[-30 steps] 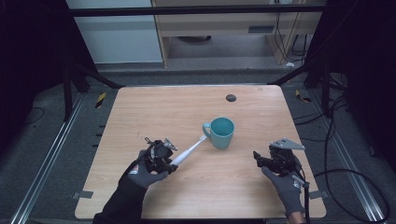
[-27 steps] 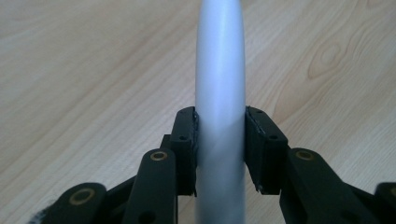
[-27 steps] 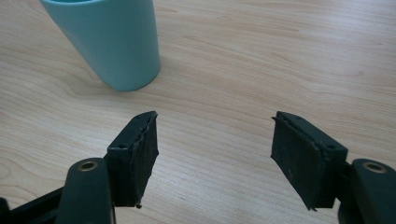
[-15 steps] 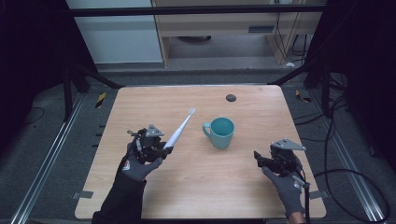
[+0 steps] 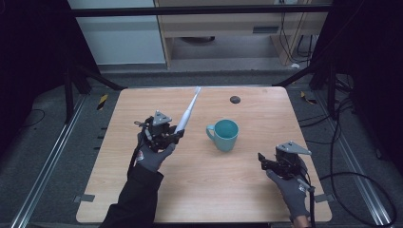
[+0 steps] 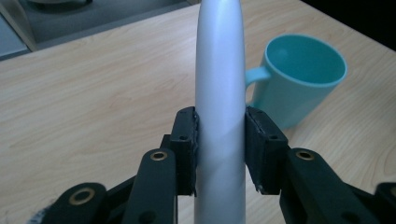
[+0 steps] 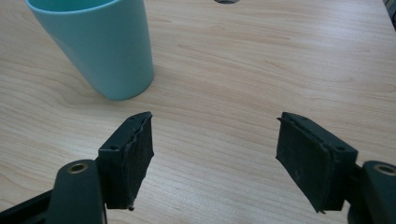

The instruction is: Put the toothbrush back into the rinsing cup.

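My left gripper (image 5: 175, 135) (image 6: 219, 142) is shut on a long silver-white toothbrush-like handle (image 5: 187, 111) (image 6: 219, 84), which points up and away toward the table's far side. A teal mug (image 5: 224, 135) (image 6: 299, 79) (image 7: 100, 44) stands upright at the table's middle, right of the handle and apart from it, its handle to the left in the high view. My right gripper (image 5: 266, 164) (image 7: 217, 158) rests low near the front right, open, with bare wood between its pads; the mug is ahead and to its left.
A small dark round disc (image 5: 235, 99) (image 7: 226, 1) lies on the wooden table (image 5: 247, 190) beyond the mug. Dark floor, metal frame legs and cables surround the table. Bare wood stretches in front of the mug and along the left side.
The left gripper has lifted the handle away from the mug and swung it leftward and upward, so its tip now points toward the far edge. The right gripper has stayed put.
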A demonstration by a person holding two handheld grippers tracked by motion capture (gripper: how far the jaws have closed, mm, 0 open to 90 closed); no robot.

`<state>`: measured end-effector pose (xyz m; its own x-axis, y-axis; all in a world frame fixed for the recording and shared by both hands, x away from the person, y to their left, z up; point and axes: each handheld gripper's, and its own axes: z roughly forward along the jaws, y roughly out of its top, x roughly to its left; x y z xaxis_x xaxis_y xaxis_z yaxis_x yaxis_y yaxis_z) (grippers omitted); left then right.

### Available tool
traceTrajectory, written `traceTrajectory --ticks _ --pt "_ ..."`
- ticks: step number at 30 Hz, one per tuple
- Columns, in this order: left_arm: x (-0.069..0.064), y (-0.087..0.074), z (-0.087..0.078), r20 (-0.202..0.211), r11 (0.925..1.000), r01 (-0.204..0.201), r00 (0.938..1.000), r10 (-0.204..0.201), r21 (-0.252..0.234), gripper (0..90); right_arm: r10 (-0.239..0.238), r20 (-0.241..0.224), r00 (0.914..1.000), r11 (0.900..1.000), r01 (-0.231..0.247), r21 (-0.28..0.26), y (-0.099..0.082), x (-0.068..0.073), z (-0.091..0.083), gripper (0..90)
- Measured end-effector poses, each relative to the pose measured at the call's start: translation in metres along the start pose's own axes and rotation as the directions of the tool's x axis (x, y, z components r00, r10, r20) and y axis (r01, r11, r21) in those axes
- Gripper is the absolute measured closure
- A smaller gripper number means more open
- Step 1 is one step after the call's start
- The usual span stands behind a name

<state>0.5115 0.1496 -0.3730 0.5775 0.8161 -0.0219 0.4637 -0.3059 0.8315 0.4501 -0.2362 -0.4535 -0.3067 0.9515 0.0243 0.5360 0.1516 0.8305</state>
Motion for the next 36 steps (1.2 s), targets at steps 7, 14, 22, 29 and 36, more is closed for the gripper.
traceTrajectory --ticks 7,14,22,29,36 --pt "-0.014 0.013 0.018 -0.030 0.9970 0.012 0.9995 -0.014 -0.077 65.8 -0.012 0.015 0.9998 0.9999 0.012 0.000 -0.001 0.000 0.001 25.7" --pt "-0.026 0.028 0.033 -0.045 0.9871 0.033 0.9982 -0.040 -0.157 65.9 -0.016 0.017 0.9997 0.9999 0.016 -0.001 -0.002 0.000 0.002 25.6" --pt "-0.041 0.038 0.051 -0.049 0.9756 0.040 0.9975 -0.051 -0.216 65.9 -0.011 0.014 0.9998 0.9999 0.011 -0.009 -0.002 -0.001 0.002 25.3" --pt "-0.045 0.049 0.060 -0.044 0.9645 0.065 0.9959 -0.079 -0.256 65.8 -0.005 0.016 0.9999 1.0000 0.005 -0.008 -0.003 -0.003 0.003 25.2" --pt "-0.053 0.056 0.072 -0.033 0.9590 0.071 0.9960 -0.083 -0.275 65.9 -0.006 0.014 0.9999 0.9999 0.006 -0.011 -0.004 -0.003 0.004 25.2"
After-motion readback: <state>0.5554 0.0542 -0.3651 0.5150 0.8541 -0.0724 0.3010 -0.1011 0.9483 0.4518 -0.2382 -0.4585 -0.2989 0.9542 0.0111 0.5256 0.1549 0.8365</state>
